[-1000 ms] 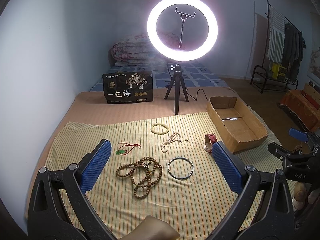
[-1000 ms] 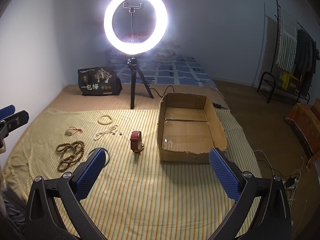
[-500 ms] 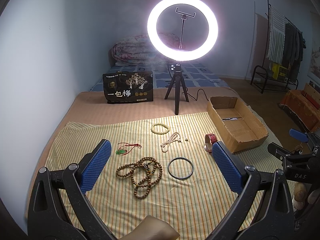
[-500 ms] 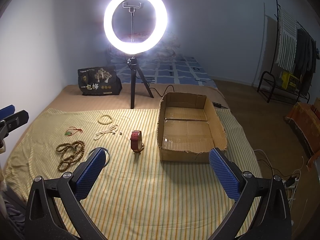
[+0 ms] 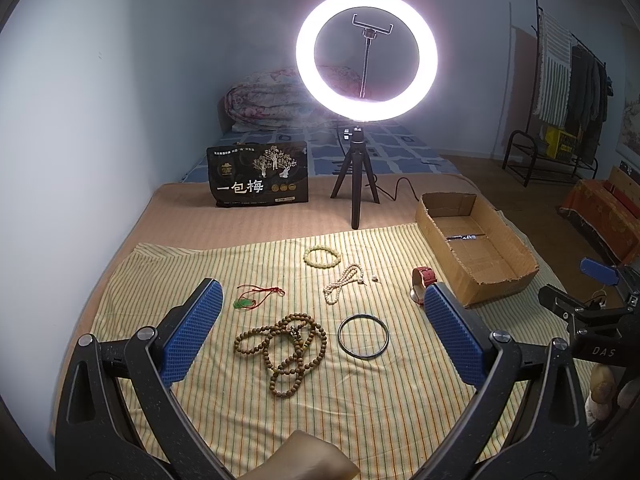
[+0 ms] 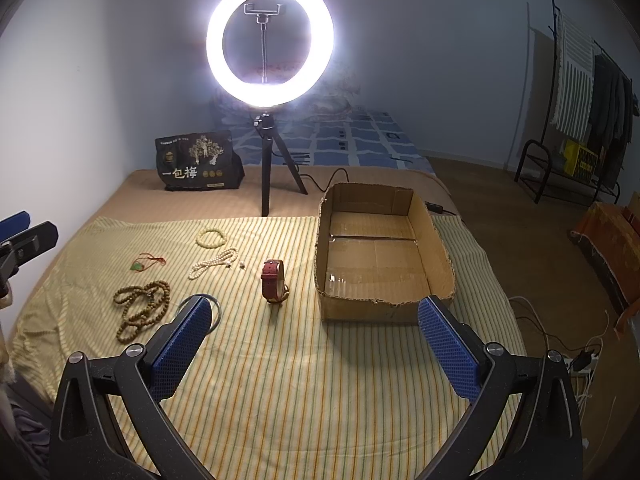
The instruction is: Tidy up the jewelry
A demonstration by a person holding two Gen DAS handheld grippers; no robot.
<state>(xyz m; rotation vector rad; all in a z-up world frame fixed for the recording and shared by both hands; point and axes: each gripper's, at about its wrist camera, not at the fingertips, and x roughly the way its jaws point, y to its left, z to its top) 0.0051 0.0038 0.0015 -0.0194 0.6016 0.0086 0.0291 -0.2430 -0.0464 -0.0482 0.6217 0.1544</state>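
Jewelry lies on a striped cloth [image 5: 360,408]: a brown bead necklace [image 5: 282,346], a dark bangle [image 5: 363,336], a white bead string [image 5: 344,280], a pale bracelet [image 5: 322,256], a green pendant on red cord [image 5: 250,300] and a red-strapped watch [image 6: 274,280]. An empty cardboard box [image 6: 380,256] stands to the right. My left gripper [image 5: 322,312] is open and empty, above the near side of the necklace and bangle. My right gripper [image 6: 314,328] is open and empty, in front of the watch and box.
A lit ring light on a tripod [image 5: 358,184] stands behind the cloth, with a black printed bag [image 5: 258,174] to its left. A wall runs along the left. A clothes rack [image 6: 580,100] and cables on the floor [image 6: 576,356] are to the right.
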